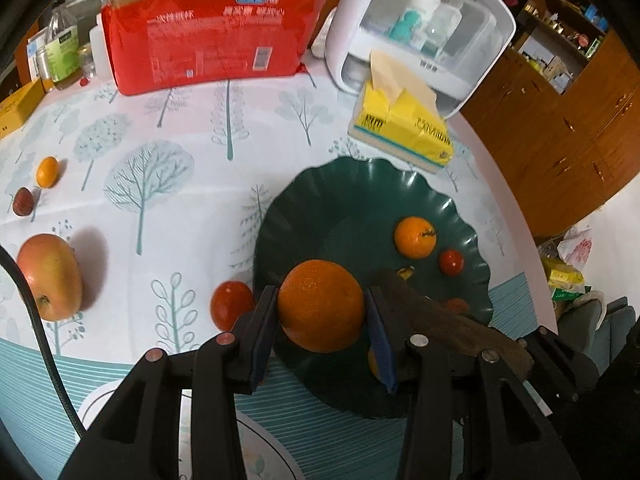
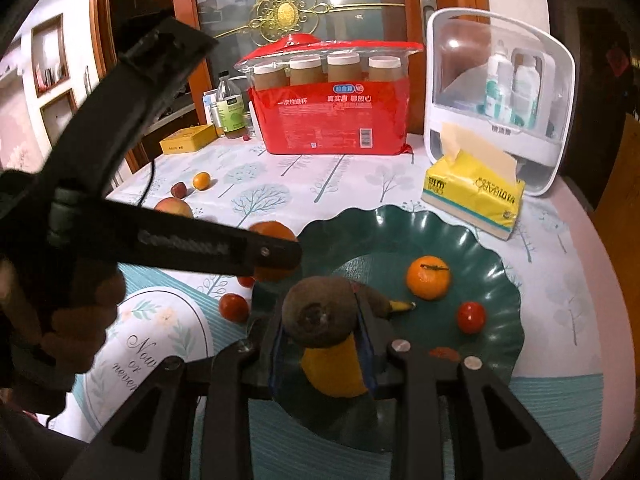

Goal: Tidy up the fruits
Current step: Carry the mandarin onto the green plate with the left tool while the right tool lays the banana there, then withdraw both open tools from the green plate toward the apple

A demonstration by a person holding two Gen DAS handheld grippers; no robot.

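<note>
My left gripper (image 1: 320, 293) is shut on a large orange (image 1: 320, 316), held just above the left rim of the dark green scalloped plate (image 1: 360, 184). In the right wrist view my right gripper (image 2: 320, 300) is shut on a browned banana (image 2: 316, 316) with a yellow underside, low over the plate (image 2: 400, 220). A mandarin (image 2: 428, 277) and a cherry tomato (image 2: 471, 317) lie in the plate. On the cloth to the left are a tomato (image 1: 230, 304), an apple (image 1: 50, 276), a kumquat (image 1: 47, 171) and a red date (image 1: 23, 201).
A yellow tissue pack (image 1: 404, 128) sits just behind the plate, with a white storage box (image 1: 420, 28) beyond it. A red bag of paper cups (image 1: 204, 36) and bottles (image 1: 62, 44) line the back. The round table's edge curves close on the right.
</note>
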